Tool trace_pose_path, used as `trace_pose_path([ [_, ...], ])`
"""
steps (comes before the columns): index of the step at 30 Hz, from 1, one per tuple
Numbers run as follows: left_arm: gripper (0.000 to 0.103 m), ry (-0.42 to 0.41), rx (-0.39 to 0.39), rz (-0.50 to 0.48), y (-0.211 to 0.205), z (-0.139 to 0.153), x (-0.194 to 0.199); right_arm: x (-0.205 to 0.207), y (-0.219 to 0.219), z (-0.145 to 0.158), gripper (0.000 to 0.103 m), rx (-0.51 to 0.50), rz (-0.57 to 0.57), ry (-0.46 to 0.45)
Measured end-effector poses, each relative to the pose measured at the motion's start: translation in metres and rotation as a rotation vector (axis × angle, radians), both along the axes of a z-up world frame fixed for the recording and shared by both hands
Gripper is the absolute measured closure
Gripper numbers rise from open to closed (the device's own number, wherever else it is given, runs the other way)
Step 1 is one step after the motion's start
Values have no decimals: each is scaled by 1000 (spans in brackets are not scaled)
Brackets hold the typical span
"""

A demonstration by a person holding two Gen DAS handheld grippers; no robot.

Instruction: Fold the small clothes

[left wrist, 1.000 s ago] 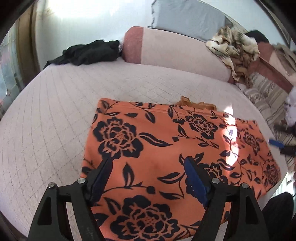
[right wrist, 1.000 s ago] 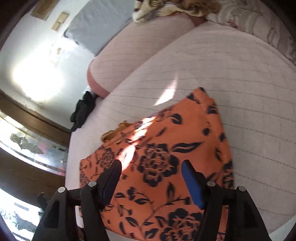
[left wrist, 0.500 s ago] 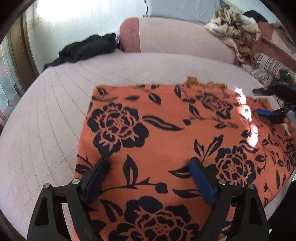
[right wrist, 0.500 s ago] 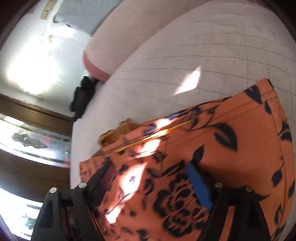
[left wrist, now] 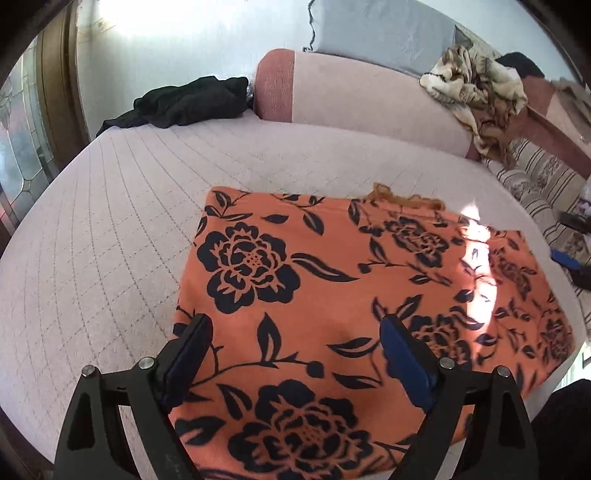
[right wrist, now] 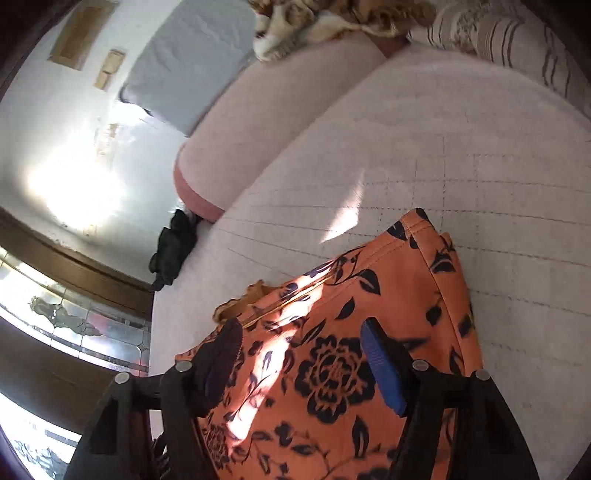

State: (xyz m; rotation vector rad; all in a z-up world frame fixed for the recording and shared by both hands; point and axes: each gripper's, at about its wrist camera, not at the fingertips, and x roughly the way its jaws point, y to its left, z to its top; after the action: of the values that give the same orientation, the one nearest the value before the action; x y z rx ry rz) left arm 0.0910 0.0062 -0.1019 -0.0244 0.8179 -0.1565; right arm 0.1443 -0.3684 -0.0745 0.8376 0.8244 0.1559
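One garment: orange cloth printed with black roses and leaves, soft napped weave, folded to a rough rectangle, lying flat on the bed near its front edge.
Garment edges: stitched hem at the far right corner; a frilled tan trim peeks from under the far edge.
Bed cover: pale pink quilt, stitched in a grid of squares, matte.
Bolster count: one, cylindrical, pink body with a darker rose end.
Other textiles: one black crumpled garment at the far left corner; one tan-and-cream patterned heap on the bolster; one grey pillow against the wall.
Left gripper: two black fingers with blue pads, jaws wide and opening, above the cloth, nothing clamped.
Right gripper: same build, jaws apart and opening, over the garment's right part, no fabric pinched.
Light: one sun patch across the cloth.
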Motion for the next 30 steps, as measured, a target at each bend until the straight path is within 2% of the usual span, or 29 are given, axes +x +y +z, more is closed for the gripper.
trace_pose_path([
  [1, 11, -5, -10, -1, -3, 1, -4, -24, 1, 11, 22, 19, 1, -31],
  [3, 11, 9, -13, -28, -14, 0, -7, -72, 9, 12, 16, 43, 12, -33],
  [5, 11, 16, -5, -59, -29, -3, -12, -115, 19, -7, 16, 74, 2, 12],
  [7, 11, 10, -4, -92, -42, -7, -16, -155, -6, -32, 16, 136, -56, 62],
  [10, 11, 1, 23, -129, -62, -10, -21, -171, -24, -68, 18, 267, -193, 108],
  [14, 11, -30, 43, -153, -77, -9, -24, -151, -35, -76, 21, 278, -240, 105],
  [15, 11, -22, 45, -156, -80, -13, -21, -145, -38, -83, 29, 282, -263, 125],
  [17, 11, 53, 77, -145, -83, -30, -10, -139, -47, -89, 39, 332, -301, 131],
  [18, 11, 47, 80, -143, -83, -34, -10, -134, -48, -88, 73, 320, -283, 126],
  [19, 11, 24, 93, -148, -84, -34, -13, -128, -47, -86, 95, 306, -256, 129],
  [21, 11, 31, 118, -162, -87, -32, -14, -127, -41, -67, 95, 232, -244, 85],
  [23, 11, 39, 103, -157, -84, -27, -14, -135, -30, -26, 96, 79, -224, -3],
  [24, 11, 43, 98, -144, -82, -25, -11, -135, -27, -19, 96, 40, -213, -5],
  [25, 11, 42, 90, -131, -81, -24, -9, -132, -27, -24, 95, 16, -206, 32],
  [26, 11, 35, 76, -119, -81, -21, -7, -128, -30, -43, 92, 20, -213, 109],
  [27, 11, 32, 68, -117, -81, -20, -6, -129, -35, -67, 89, 71, -235, 198],
  [28, 11, 31, 71, -121, -82, -20, -5, -134, -42, -87, 88, 194, -253, 217],
  [29, 11, 34, 89, -131, -84, -23, -3, -139, -48, -89, 87, 251, -267, 189],
  [30, 10, 37, 109, -140, -85, -29, -1, -139, -48, -81, 78, 222, -253, 197],
])
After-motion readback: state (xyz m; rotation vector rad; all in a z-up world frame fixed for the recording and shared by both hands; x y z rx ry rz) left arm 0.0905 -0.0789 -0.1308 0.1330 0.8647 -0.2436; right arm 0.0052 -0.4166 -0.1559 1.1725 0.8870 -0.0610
